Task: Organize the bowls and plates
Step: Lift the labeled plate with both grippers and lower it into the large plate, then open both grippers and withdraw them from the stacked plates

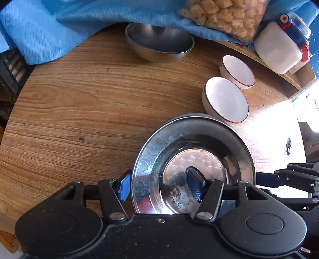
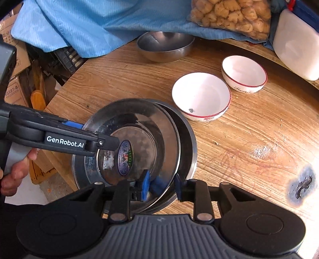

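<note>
Two shiny steel plates are stacked askew near the round wooden table's [image 2: 249,139] edge, the upper plate [image 2: 139,121] overhanging the lower plate [image 2: 189,143]. My left gripper [image 1: 159,185] is open and straddles the upper plate's [image 1: 191,139] left rim, one blue pad outside and one inside over the stickered bottom. The right wrist view shows that left gripper [image 2: 97,133] from the side. My right gripper [image 2: 161,185] stands open astride the plate's near rim, its pads not pressing. Beyond stand two white red-rimmed bowls [image 2: 201,95] [image 2: 244,72] and a steel bowl [image 2: 165,47].
A blue cloth [image 2: 89,24] drapes over the table's back, with a bag of snack pieces [image 2: 231,14] and a white plastic container [image 2: 297,43] at the back right. Cardboard boxes [image 2: 16,93] sit off the left edge. A person's hand [image 2: 14,173] holds the left gripper. A dark burn mark [image 2: 303,183] spots the table.
</note>
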`<move>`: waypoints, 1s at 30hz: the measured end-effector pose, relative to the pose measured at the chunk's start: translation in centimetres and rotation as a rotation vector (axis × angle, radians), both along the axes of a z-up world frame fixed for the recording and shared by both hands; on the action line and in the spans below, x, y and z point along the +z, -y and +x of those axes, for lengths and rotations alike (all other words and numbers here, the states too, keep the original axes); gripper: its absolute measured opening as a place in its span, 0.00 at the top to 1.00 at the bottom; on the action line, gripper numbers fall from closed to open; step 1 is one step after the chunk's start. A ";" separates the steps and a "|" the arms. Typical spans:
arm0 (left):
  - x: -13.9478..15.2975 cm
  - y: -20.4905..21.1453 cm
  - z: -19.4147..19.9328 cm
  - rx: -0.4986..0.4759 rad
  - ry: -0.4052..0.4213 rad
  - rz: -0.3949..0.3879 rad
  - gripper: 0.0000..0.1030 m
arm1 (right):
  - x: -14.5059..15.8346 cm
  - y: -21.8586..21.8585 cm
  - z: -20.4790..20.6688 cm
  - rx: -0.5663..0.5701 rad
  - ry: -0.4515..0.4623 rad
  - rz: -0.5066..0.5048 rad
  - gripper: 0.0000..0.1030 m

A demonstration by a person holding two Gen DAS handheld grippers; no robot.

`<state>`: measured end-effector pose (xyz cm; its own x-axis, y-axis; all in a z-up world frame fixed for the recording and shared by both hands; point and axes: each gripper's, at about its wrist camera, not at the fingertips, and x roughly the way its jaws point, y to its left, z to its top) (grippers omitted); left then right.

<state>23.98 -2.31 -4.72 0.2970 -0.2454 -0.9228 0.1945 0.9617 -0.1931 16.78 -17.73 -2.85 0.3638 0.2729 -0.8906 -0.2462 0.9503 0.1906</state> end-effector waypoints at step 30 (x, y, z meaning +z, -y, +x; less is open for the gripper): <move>2.2 -2.1 -0.6 0.057 0.122 -0.057 0.12 | 1.2 1.8 0.8 -0.178 0.045 -0.050 0.37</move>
